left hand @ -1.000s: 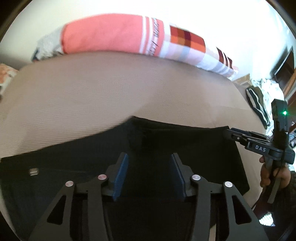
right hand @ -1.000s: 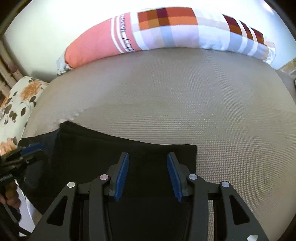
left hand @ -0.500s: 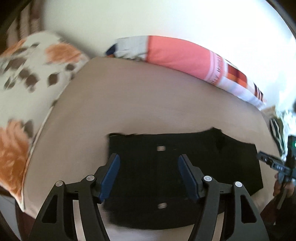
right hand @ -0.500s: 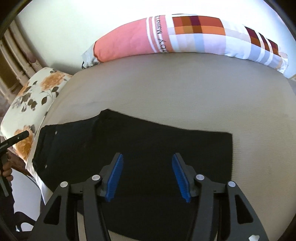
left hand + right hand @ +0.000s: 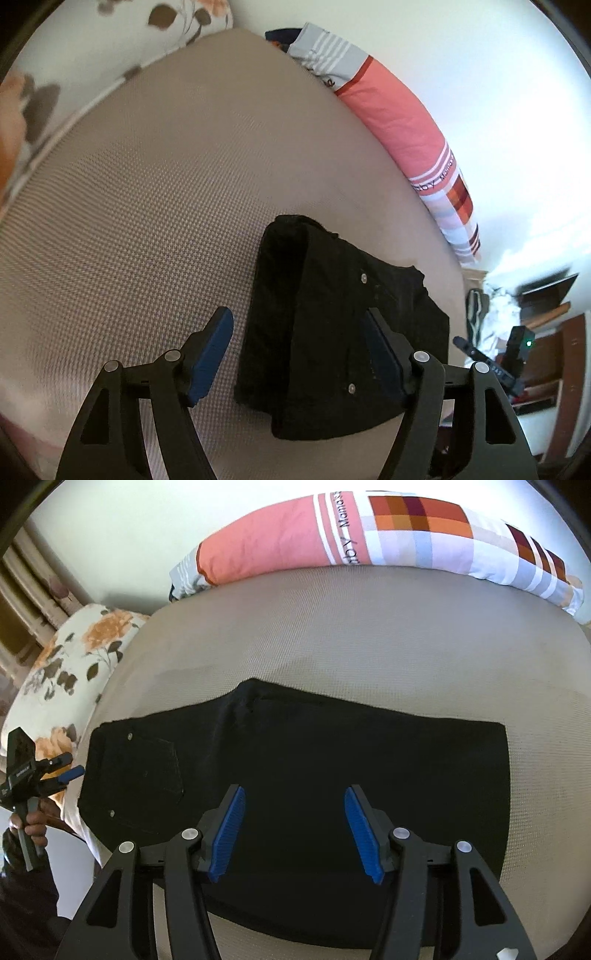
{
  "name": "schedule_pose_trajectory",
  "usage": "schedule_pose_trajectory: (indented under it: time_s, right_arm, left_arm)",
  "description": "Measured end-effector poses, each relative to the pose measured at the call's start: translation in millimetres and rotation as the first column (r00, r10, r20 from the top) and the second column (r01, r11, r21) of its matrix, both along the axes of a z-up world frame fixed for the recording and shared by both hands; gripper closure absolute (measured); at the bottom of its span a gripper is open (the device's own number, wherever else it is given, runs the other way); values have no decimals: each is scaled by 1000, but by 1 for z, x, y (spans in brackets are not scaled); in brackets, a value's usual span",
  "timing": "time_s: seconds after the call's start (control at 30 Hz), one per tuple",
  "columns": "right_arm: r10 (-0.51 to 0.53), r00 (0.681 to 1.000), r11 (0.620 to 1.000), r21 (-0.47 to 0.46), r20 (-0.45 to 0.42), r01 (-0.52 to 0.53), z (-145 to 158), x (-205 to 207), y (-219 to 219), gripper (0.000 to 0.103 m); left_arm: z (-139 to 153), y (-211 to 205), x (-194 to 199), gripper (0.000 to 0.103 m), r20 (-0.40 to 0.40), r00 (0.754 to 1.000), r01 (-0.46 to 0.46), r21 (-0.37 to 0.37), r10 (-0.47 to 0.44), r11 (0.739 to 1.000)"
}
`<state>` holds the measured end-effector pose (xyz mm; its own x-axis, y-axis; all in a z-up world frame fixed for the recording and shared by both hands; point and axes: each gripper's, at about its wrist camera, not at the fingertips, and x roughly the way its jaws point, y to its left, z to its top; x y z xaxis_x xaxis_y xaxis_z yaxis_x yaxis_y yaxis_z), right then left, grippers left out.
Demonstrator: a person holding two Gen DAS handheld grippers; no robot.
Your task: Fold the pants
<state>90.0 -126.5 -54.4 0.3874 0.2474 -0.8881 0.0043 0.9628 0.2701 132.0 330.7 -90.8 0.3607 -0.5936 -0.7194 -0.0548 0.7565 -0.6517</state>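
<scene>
Black pants (image 5: 295,746) lie folded lengthwise and flat on the beige mattress (image 5: 369,635), waist and back pocket at the left end in the right wrist view. My right gripper (image 5: 293,830) hovers over their middle, open, blue pads (image 5: 229,830) apart and pressing nothing. My left gripper (image 5: 299,354) hangs above the waist end of the pants (image 5: 332,332), jaws opening, its pads clear of the cloth. The right wrist view shows the left gripper (image 5: 61,773) held by a hand (image 5: 29,827) beyond the mattress's left edge. The right gripper (image 5: 491,365) appears at the far right of the left wrist view.
A long pink and checked pillow (image 5: 369,535) lies along the mattress's far edge by the wall. A floral pillow (image 5: 74,653) sits at the left end. Beyond the other end are a heap of clothes (image 5: 487,314) and wooden furniture (image 5: 554,332).
My left gripper swung along the pants to the waist end, rolled, and its jaws widened. My right gripper drew back, so the whole pants show, and its jaws widened too.
</scene>
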Motion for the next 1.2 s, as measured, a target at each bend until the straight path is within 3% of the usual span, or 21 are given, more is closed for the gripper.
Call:
schedule_pose_trajectory:
  time_s: [0.27,0.57,0.63,0.67,0.7,0.73,0.9,1.03,1.2]
  right_arm:
    - [-18,999,999,-41,-47,16,-2,4,28,49]
    - [-19,999,998,-52,-38,17,5,8,54,49]
    - [-15,999,999,-47,-38,13,4,9,58,49]
    - [-12,999,999,-39,-40,11,4,10,61,49]
    - [-10,999,999,-33,-42,9,3,10,63,49]
    - [-8,999,1000,-27,-45,6,1,10,65,49]
    - [8,999,1000,-3,-44,-8,-3,12,71,49]
    - [-8,1000,1000,-1,-17,8,3,8,61,49]
    - [-82,997,996,37,16,81,12,0,25,49]
  left_arm:
    - [-38,7,23,31,-72,993,84,-121,-94,989]
    - [-49,-6,41,34,-57,965,233,-265,-256,936]
    - [-54,-14,44,45,-64,961,241,-280,-268,929]
    - [-56,-16,44,56,-67,961,240,-284,-269,928]
    - [-59,-20,45,66,-71,961,239,-284,-269,929]
    - [-61,-24,46,68,-70,962,236,-280,-265,931]
    - [-58,-31,40,75,-65,977,179,-247,-201,952]
    - [-31,-43,27,79,-46,988,138,-117,-144,984]
    - [11,-63,16,84,-22,993,111,-140,-115,984]
